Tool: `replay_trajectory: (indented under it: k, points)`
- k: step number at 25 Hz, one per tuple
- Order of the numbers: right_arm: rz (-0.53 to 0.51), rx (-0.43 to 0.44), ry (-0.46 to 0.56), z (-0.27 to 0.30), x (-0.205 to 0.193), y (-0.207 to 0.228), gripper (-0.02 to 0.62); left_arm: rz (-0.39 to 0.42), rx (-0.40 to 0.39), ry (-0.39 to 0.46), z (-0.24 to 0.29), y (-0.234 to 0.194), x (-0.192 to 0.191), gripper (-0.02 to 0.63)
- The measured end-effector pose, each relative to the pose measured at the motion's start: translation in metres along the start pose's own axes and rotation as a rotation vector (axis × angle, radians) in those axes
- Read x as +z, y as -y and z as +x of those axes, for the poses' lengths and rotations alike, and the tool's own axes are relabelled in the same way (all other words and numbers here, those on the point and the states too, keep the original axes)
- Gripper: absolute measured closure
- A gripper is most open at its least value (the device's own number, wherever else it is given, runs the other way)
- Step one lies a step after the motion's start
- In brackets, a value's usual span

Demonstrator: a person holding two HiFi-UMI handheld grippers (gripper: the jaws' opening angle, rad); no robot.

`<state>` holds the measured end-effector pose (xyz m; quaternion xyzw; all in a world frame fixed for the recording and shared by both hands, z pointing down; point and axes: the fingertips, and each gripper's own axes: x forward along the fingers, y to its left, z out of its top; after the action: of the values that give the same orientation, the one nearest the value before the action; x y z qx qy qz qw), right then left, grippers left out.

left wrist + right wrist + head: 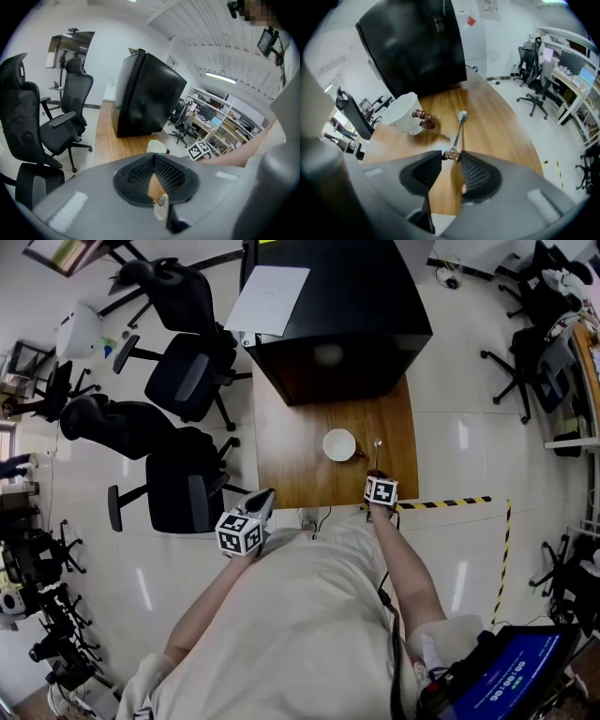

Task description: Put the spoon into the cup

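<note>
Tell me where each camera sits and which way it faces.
Head view: on the person's head, looking steeply down at table, cup, spoon; torso, forearms, left gripper, right gripper show.
Left gripper view: on the left gripper, looking along its jaws toward the black cabinet; the other forearm shows at right.
Right gripper view: on the right gripper, looking down; its jaws are closing around the spoon's handle.
Shared: the cup shows in all three.

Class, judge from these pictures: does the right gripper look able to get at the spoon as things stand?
Probably yes. The right gripper has the handle end of the spoon between its closing jaws, and nothing covers it; the cup stands apart to the side.
</note>
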<state>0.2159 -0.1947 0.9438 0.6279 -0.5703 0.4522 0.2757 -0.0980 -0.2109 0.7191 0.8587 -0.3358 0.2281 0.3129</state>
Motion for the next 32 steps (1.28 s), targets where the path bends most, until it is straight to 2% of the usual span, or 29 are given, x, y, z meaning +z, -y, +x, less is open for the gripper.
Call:
replay_trajectory:
  k: [8, 16, 25, 32]
  points:
    - [0.025, 0.019, 0.086, -0.042, 0.011, 0.011, 0.469, 0.014, -0.053, 0.014, 0.012, 0.004, 0.010, 0.603]
    - [0.055, 0.058, 0.204, -0.087, 0.043, 0.003, 0.469, 0.029, -0.099, 0.035, 0.021, 0.003, 0.027, 0.603]
    - [0.011, 0.140, 0.332, -0.136, 0.096, -0.037, 0.469, 0.042, -0.128, 0.053, 0.025, 0.000, 0.040, 0.603]
    - [-0.077, 0.193, 0.355, -0.149, 0.113, -0.076, 0.469, 0.037, -0.127, 0.061, 0.022, -0.007, 0.041, 0.603]
